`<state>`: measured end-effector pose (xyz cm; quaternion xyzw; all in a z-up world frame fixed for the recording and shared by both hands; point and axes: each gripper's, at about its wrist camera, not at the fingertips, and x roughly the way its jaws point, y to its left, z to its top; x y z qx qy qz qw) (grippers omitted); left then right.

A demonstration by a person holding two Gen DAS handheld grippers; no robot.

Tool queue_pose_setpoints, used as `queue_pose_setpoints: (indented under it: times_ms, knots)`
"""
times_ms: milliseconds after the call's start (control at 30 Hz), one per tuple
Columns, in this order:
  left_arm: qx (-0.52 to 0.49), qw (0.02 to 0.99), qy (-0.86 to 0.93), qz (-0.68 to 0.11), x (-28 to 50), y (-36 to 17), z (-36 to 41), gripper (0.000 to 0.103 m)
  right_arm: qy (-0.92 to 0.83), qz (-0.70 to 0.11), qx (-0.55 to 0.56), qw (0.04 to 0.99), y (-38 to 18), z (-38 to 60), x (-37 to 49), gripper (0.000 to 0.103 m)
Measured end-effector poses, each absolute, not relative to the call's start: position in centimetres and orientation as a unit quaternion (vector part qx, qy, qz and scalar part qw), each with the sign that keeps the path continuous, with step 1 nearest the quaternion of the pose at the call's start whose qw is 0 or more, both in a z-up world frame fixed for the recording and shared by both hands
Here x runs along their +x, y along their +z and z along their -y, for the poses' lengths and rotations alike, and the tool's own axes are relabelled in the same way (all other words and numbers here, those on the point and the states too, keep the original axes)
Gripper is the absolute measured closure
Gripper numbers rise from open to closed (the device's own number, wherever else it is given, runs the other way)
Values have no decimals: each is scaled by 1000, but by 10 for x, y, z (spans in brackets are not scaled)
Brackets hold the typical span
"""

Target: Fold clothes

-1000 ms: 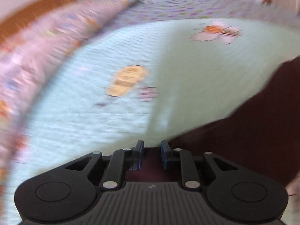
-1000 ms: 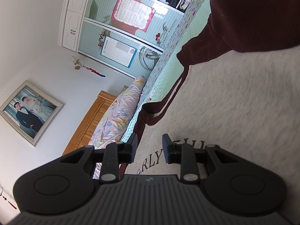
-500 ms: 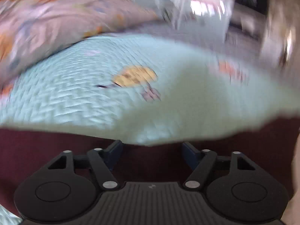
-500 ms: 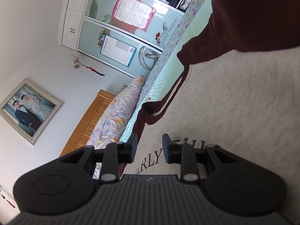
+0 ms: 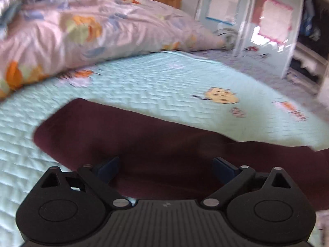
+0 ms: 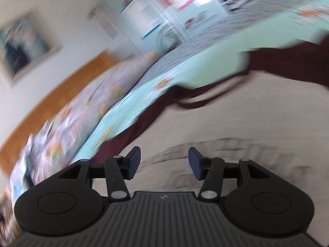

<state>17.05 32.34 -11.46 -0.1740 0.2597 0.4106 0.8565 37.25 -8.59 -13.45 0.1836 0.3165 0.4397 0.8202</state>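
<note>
Sweatshirt (image 5: 156, 144) lies lengthwise across bed (image 5: 144, 86); left tongs (image 5: 165, 167), right tongs (image 6: 164, 162) released.

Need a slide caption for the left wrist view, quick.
Open left gripper poised over maroon sleeve on the mint quilt.

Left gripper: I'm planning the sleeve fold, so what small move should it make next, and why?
Probably ease the left gripper forward and close on the maroon sleeve. Its jaws stand wide open with nothing held, and the sleeve lies flat on the bedspread right ahead.
</note>
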Motion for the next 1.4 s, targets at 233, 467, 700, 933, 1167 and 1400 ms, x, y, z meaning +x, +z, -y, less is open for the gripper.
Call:
queue_pose_setpoints:
  times_ms: [233,467,700,933,1167,1400]
  knots:
    - [-322,839,414,-145,115,-87,-348,1,524,-326,18,787,-95,-116,339,101]
    - [-302,844,396,-198,126,-117,-381,6,465,-408,1,786,-136,-202,380,103]
    - [-266,840,418,-220,137,-114,-383,6,410,-403,28,818,-126,-170,379,103]
    - [-187,901,334,-204,147,-69,-344,1,431,-354,38,829,-107,-147,352,87]
    - [-129,863,361,-330,161,-112,-374,1,454,-394,12,799,-127,-144,345,79]
    - [-125,862,375,-317,136,-116,-361,0,450,-382,34,806,-127,-96,328,76]
